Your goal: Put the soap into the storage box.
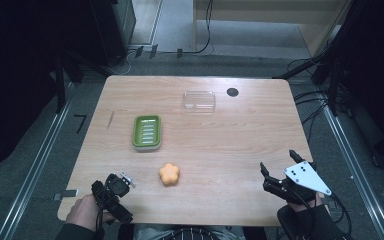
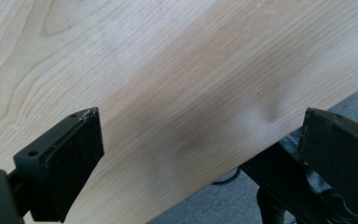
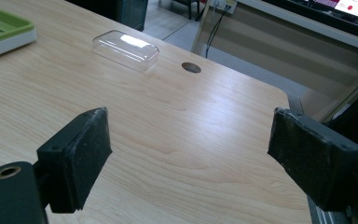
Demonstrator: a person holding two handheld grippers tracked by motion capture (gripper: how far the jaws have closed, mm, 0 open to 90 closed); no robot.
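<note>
An orange flower-shaped soap (image 1: 169, 174) lies on the wooden table (image 1: 230, 140) near its front edge. Behind it, to the left, sits a green soap dish (image 1: 147, 131) (image 3: 2, 28). A clear plastic lid (image 1: 199, 100) (image 3: 126, 49) rests farther back. My left gripper (image 1: 112, 202) (image 2: 203, 135) is at the front left corner, left of the soap. It is open and looks down on the table's edge with nothing between its jaws. My right gripper (image 1: 278, 161) (image 3: 191, 126) hovers open and empty at the front right, pointing towards the lid.
A dark round hole (image 1: 232, 92) (image 3: 191, 67) lies in the tabletop to the right of the lid. Cables and dark stands surround the table on the floor. A light wooden counter (image 3: 279, 42) stands beyond the far edge.
</note>
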